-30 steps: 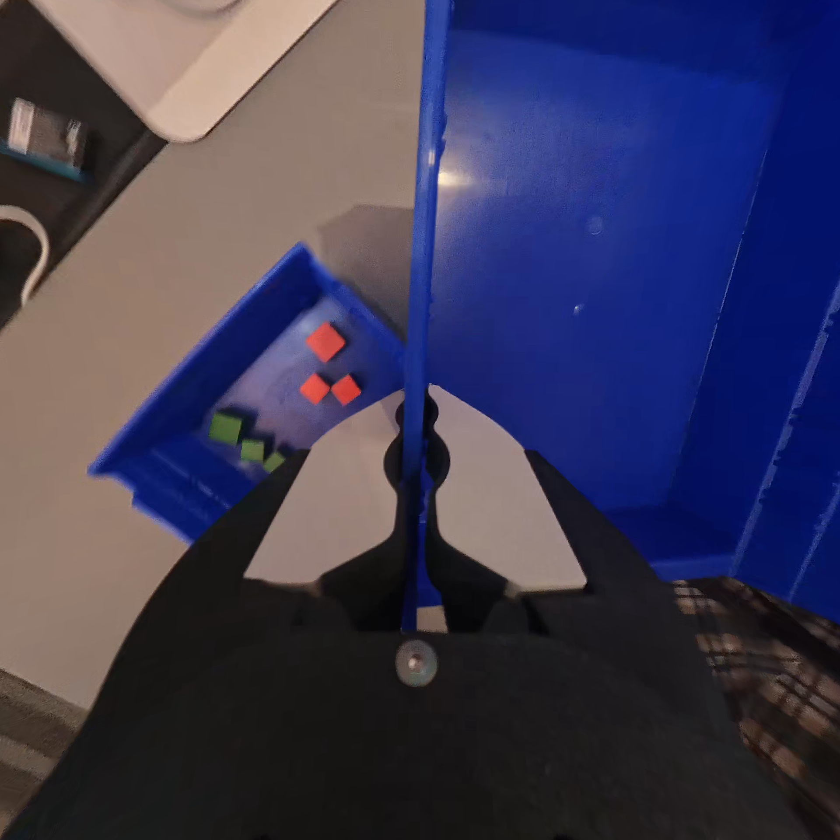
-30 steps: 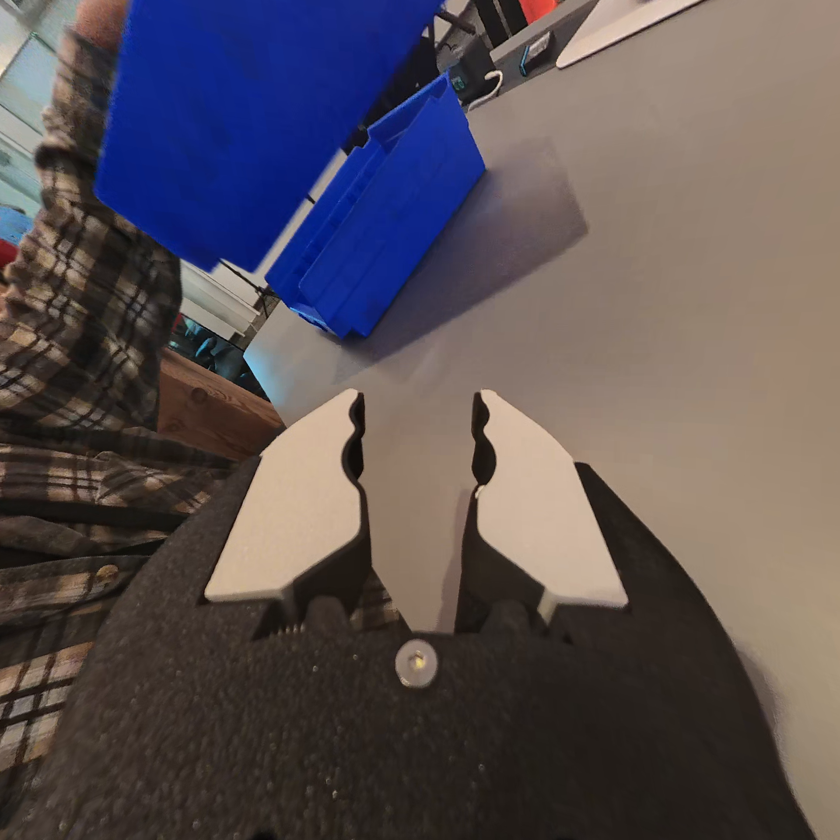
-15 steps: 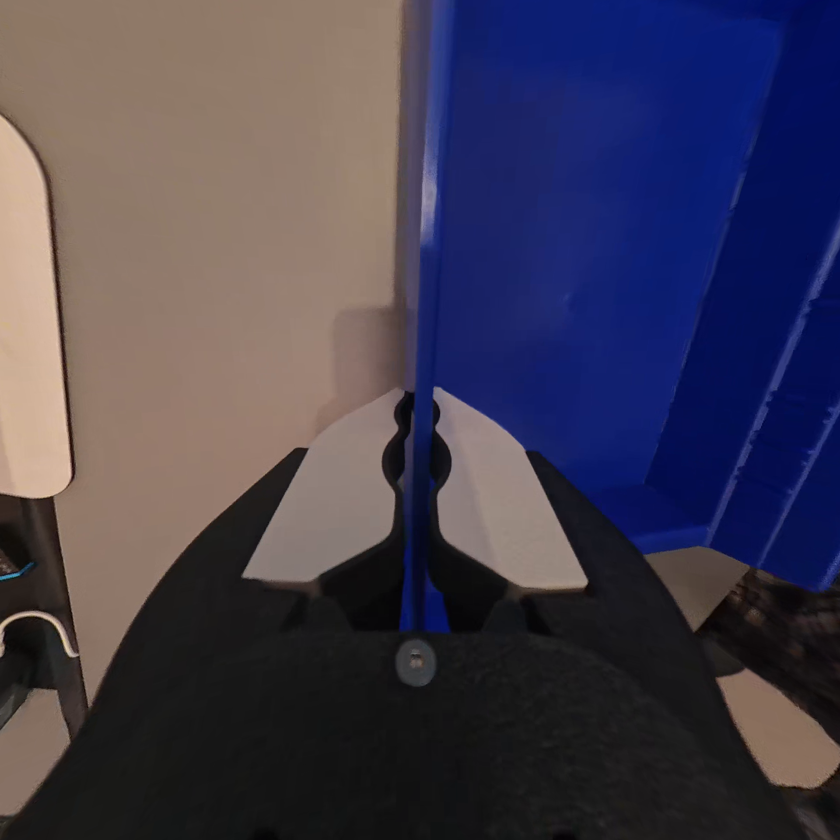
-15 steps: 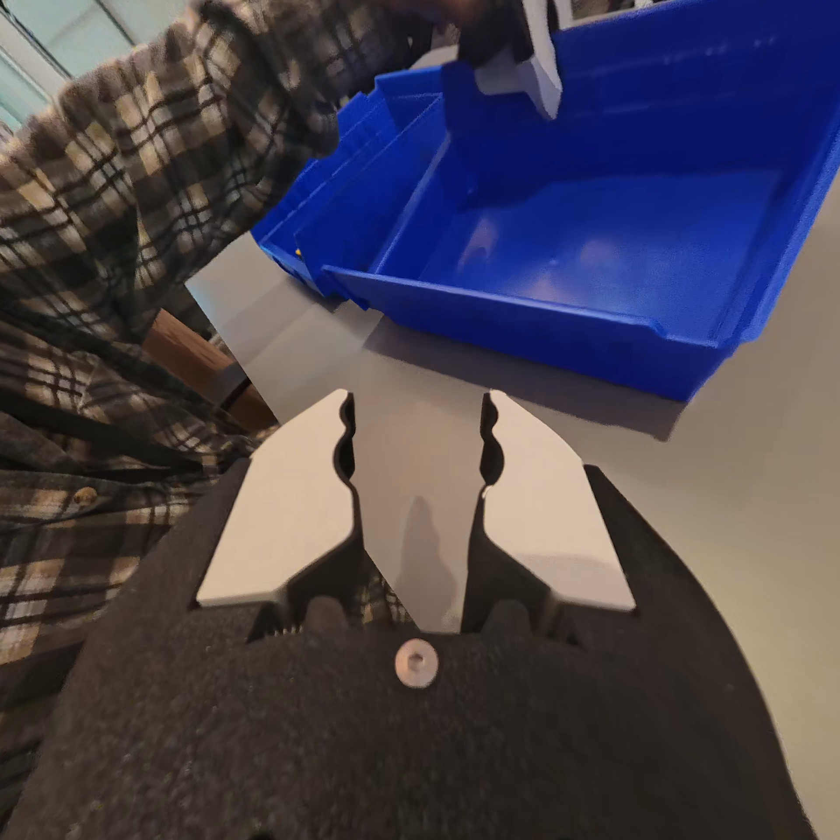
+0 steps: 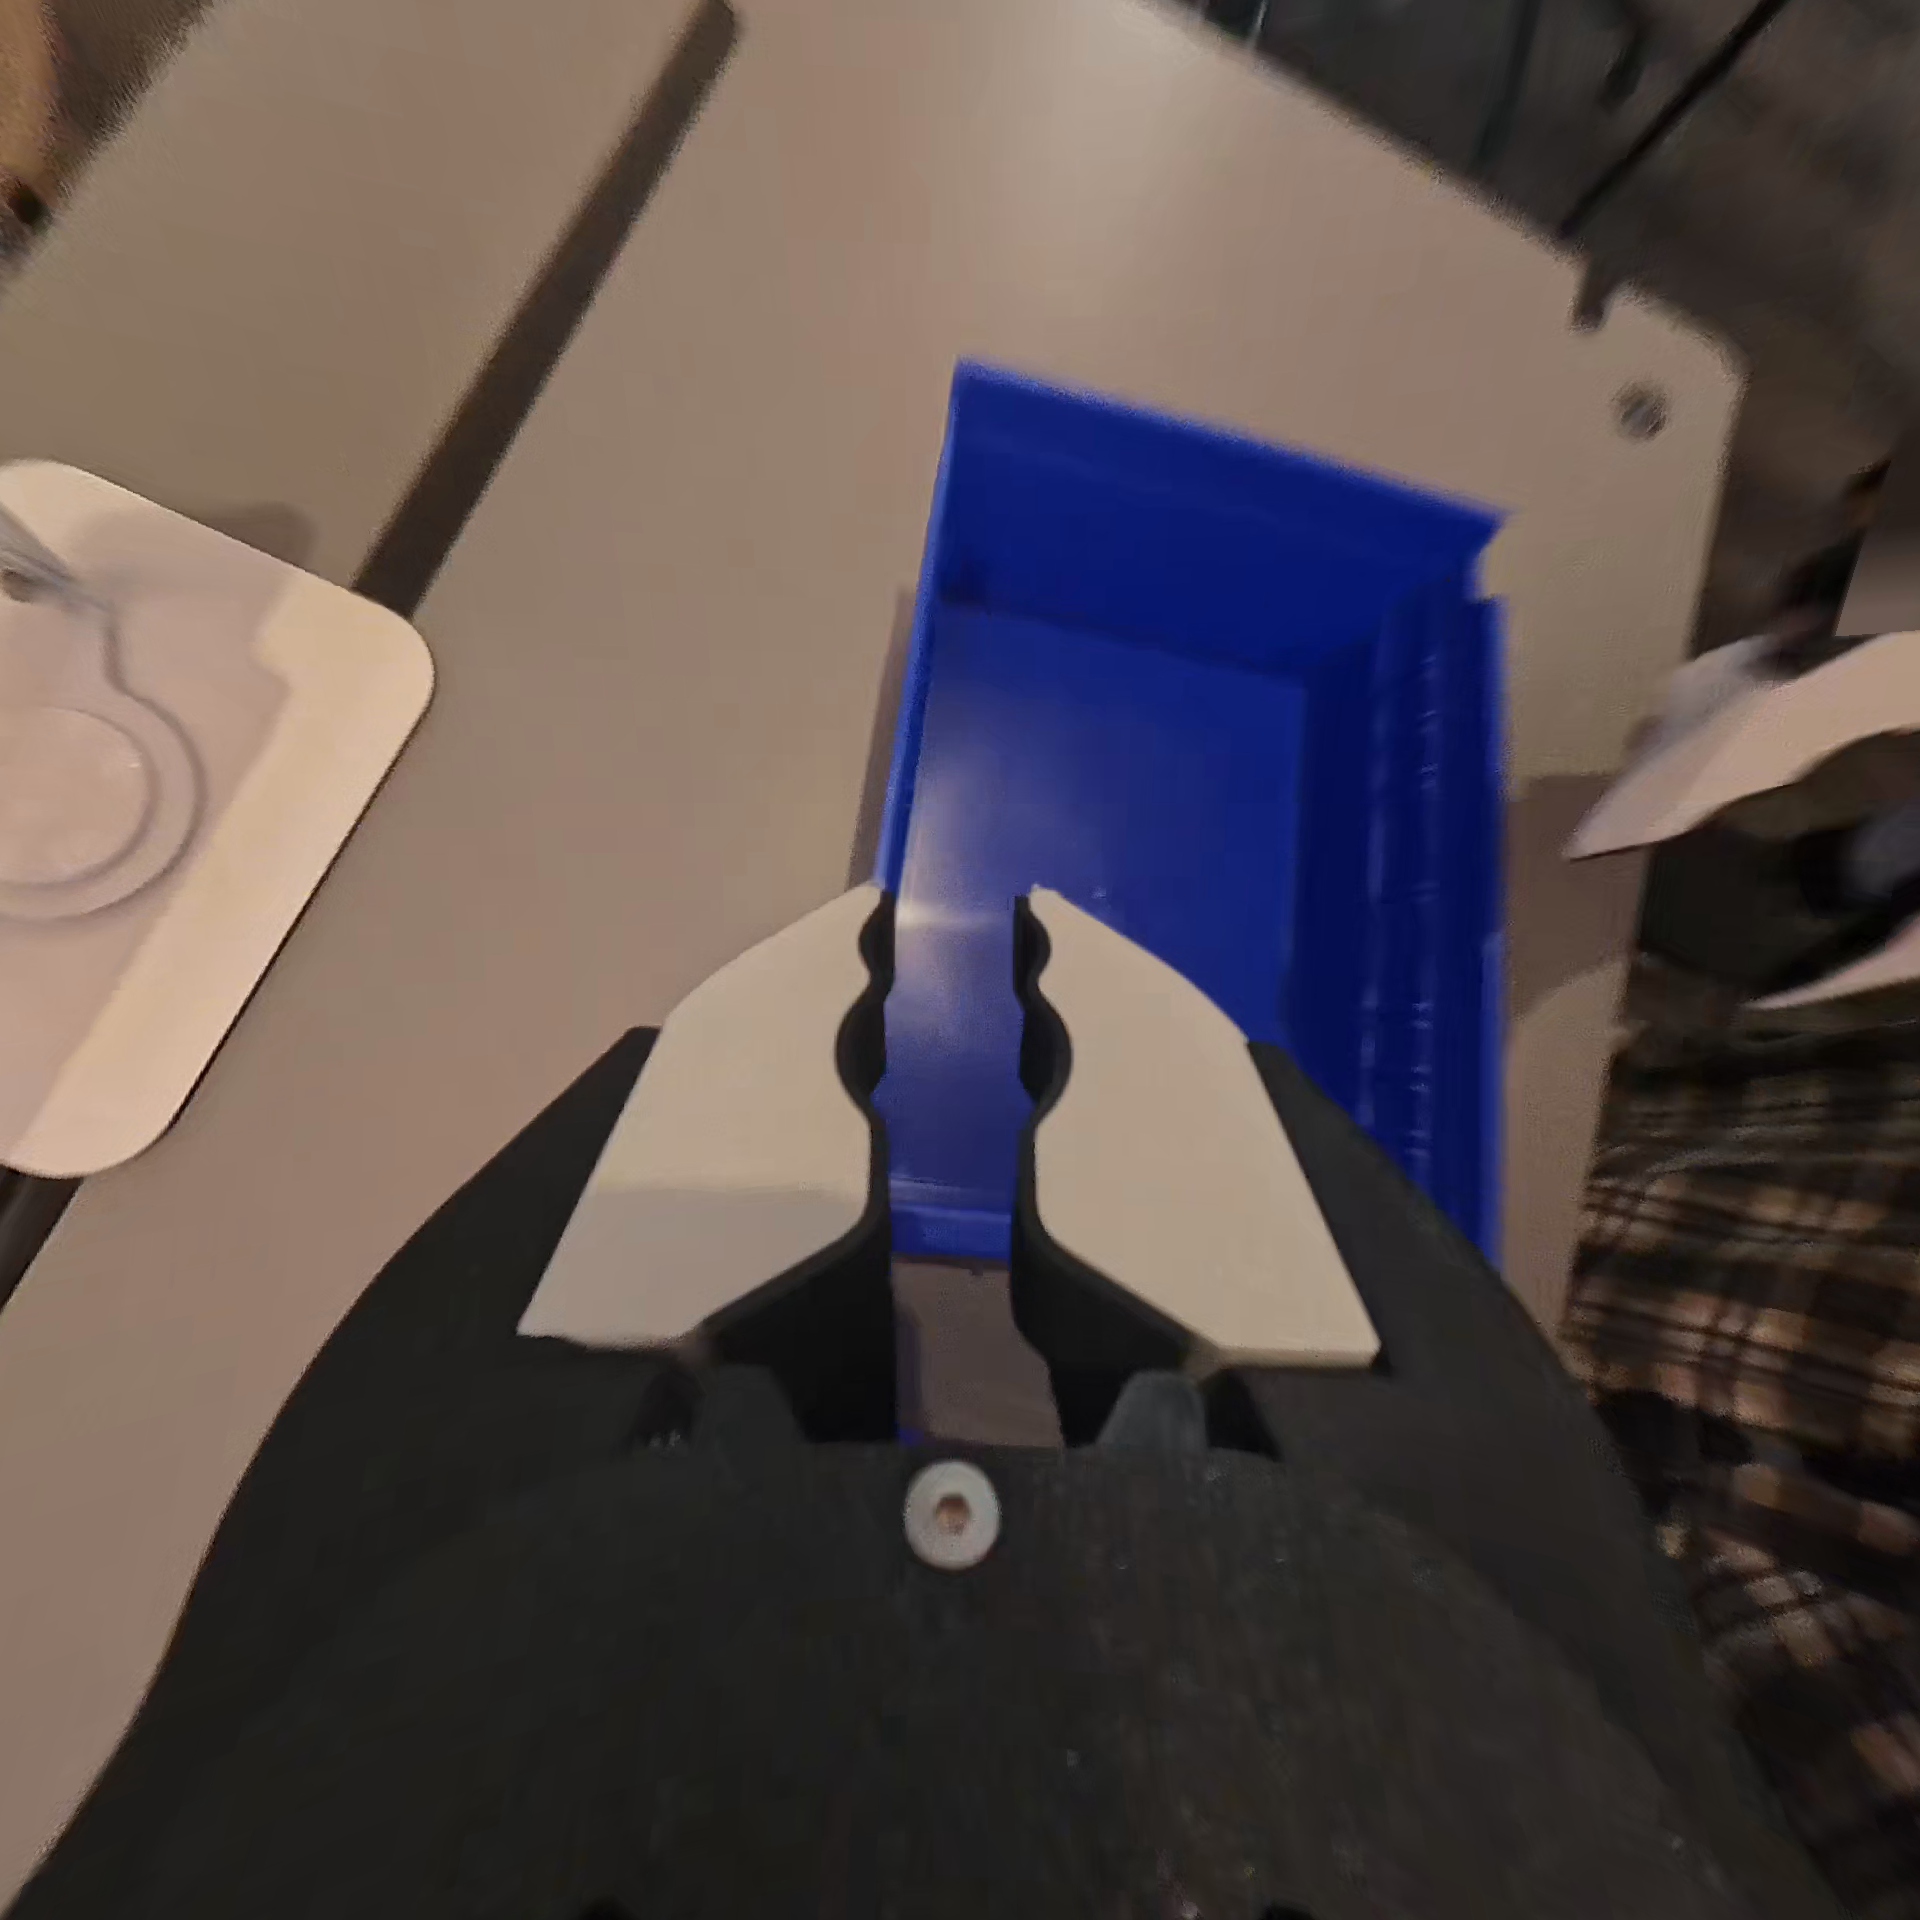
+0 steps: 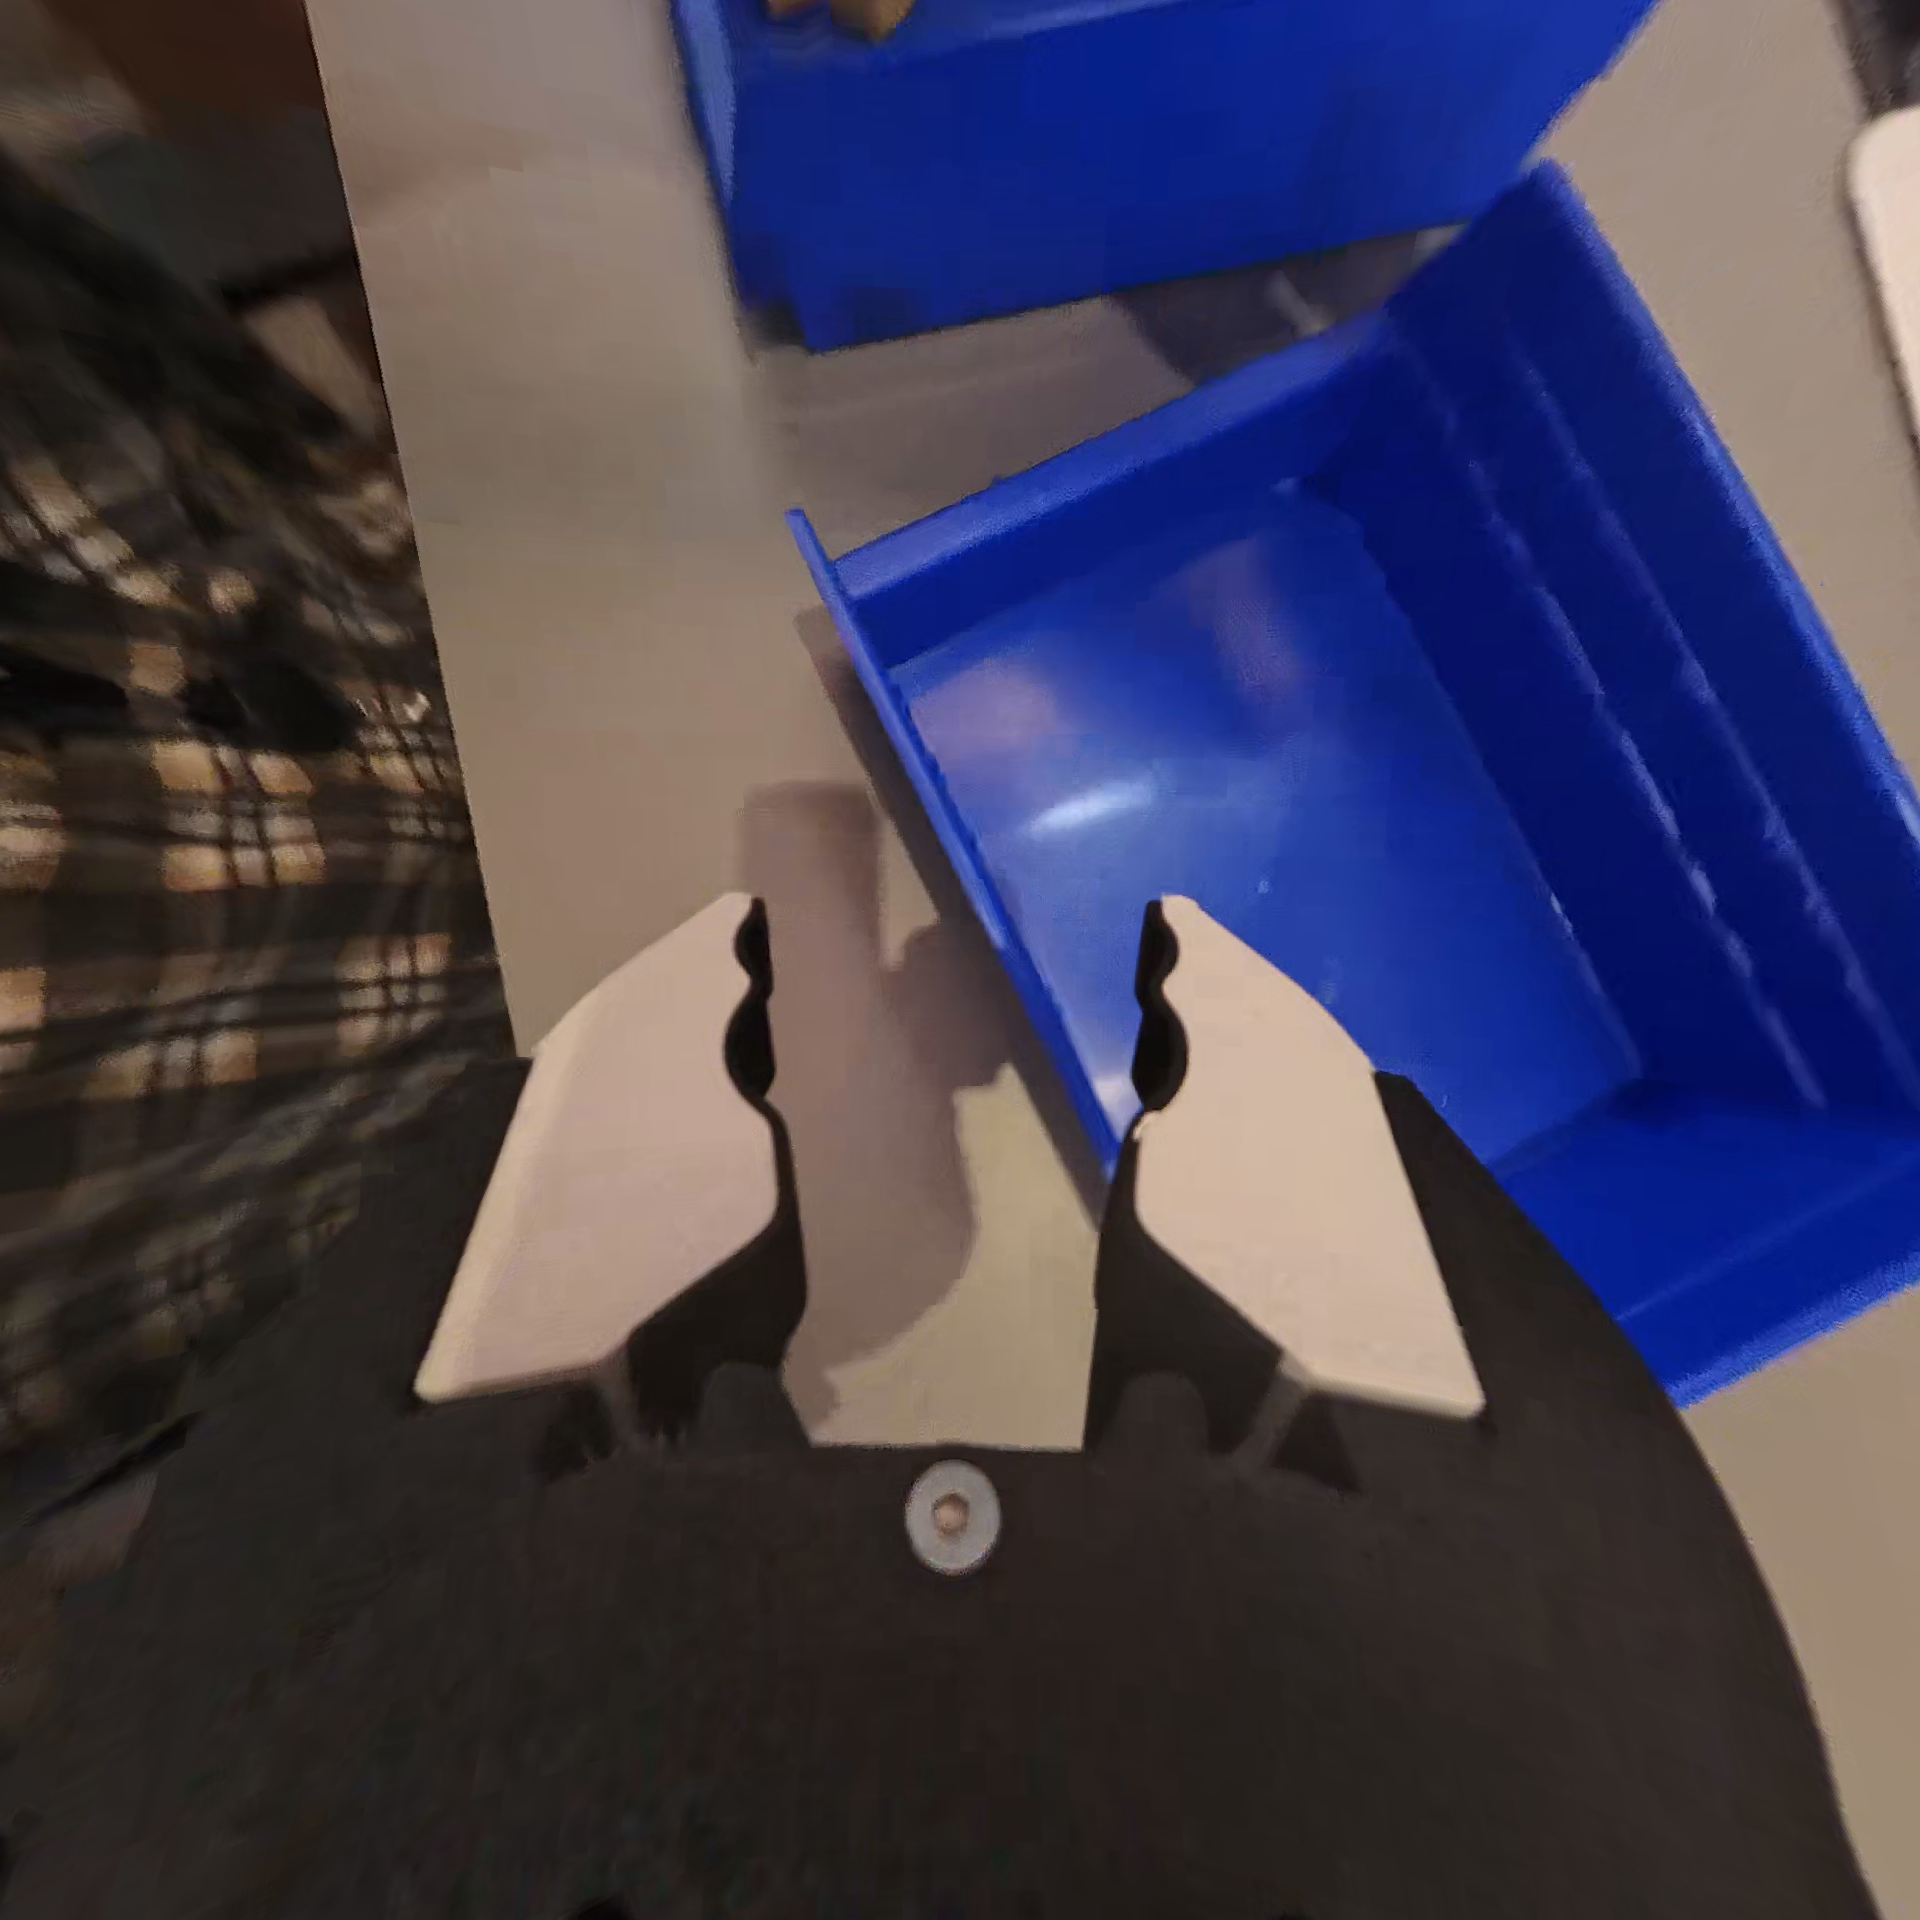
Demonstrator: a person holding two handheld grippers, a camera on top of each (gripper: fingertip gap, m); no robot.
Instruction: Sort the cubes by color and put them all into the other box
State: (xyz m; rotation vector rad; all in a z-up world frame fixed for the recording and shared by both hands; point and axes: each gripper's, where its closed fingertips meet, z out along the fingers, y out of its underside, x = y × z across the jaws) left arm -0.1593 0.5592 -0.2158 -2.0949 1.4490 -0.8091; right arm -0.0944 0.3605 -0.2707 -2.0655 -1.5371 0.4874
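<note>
Cubes [image 6: 831, 12] blurred, cropped at frame edge

A: What is seen around the work? A grey table [image 5: 727, 499], split by a dark seam [image 5: 540, 301].

B: A white pad [image 5: 260, 831] is laid at its left edge; dark, blurred floor [image 5: 1787, 156] beyond.

Grey table [image 5: 675, 499], white rounded pad [image 5: 208, 831] (left side), plaid sleeve [image 6: 208, 779].
</note>
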